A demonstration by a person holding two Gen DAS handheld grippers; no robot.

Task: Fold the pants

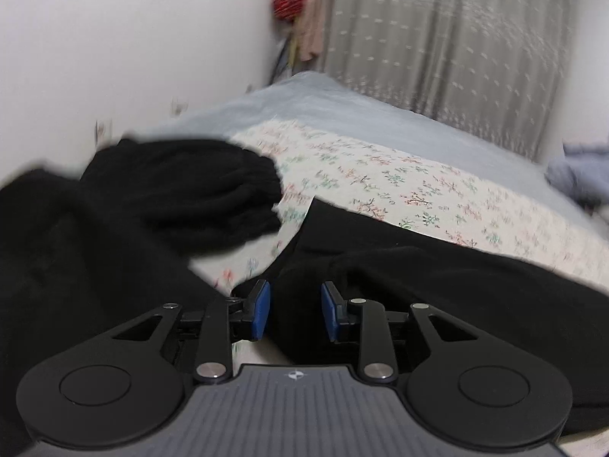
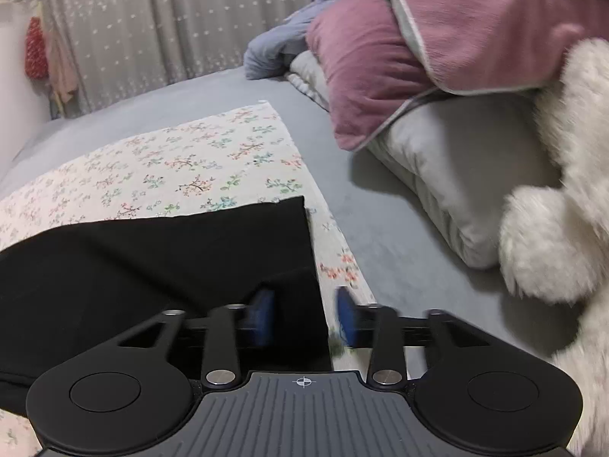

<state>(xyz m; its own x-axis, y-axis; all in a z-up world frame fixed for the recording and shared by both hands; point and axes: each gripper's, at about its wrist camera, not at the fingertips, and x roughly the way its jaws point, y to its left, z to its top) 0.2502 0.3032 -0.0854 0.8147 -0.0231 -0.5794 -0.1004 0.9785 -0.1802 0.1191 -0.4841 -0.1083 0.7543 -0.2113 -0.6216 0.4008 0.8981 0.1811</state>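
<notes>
Tool (image 2: 304,318) over floral sheet (image 2: 198,160)

Both wrist views low, close, angled down; share floral cloth (image 1: 399,186), curtain (image 2: 152,19).

one black pants (image 1: 418,266), two grippers (image 1: 295,314) (image 2: 306,316), two pink pillows (image 2: 365,72), one floral cloth (image 2: 190,163).
</notes>
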